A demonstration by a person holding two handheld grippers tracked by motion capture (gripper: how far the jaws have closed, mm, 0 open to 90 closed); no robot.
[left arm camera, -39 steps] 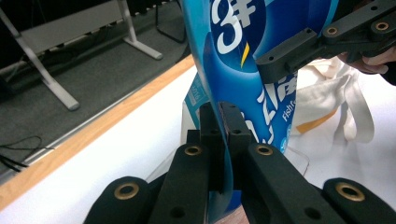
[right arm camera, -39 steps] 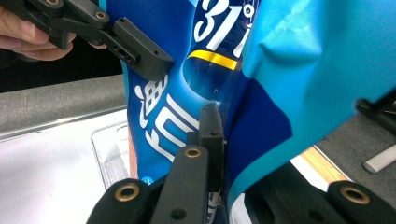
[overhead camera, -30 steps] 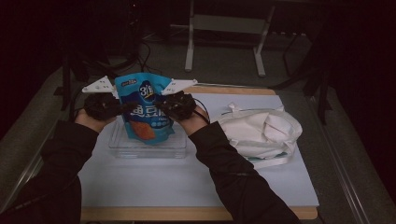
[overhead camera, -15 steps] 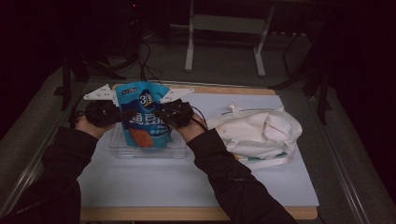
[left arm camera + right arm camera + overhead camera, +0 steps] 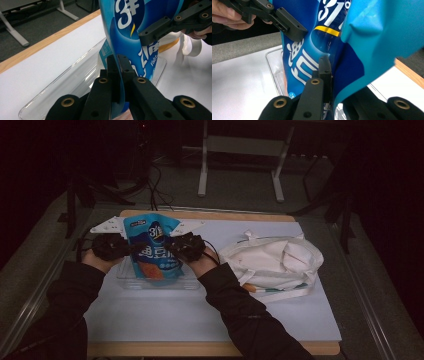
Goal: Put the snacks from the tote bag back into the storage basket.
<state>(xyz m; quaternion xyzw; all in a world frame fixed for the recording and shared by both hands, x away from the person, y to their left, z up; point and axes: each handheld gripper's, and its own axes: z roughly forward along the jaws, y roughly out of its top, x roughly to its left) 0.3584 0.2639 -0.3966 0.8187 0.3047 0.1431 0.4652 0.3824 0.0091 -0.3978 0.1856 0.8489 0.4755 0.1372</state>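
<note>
A blue snack bag point(image 5: 152, 247) stands upright, its lower end inside a clear plastic tray point(image 5: 191, 283). My left gripper point(image 5: 131, 249) is shut on the bag's left edge, and my right gripper point(image 5: 170, 248) is shut on its right edge. In the left gripper view the two jaws point(image 5: 117, 67) pinch the thin edge of the bag point(image 5: 130, 30), with the right gripper point(image 5: 172, 22) clamped farther up. In the right gripper view the jaws point(image 5: 328, 67) grip a fold of the bag point(image 5: 302, 60), and the left gripper point(image 5: 287, 25) holds the far edge.
A white tote bag point(image 5: 272, 260) lies crumpled on the white table cover to the right of the tray. The table's wooden edge point(image 5: 210, 214) runs along the back. Table legs and cables stand on the dark floor beyond.
Both grippers have come down and slightly toward the person with the bag, so it sits lower in the tray. Both grips have stayed the same.
</note>
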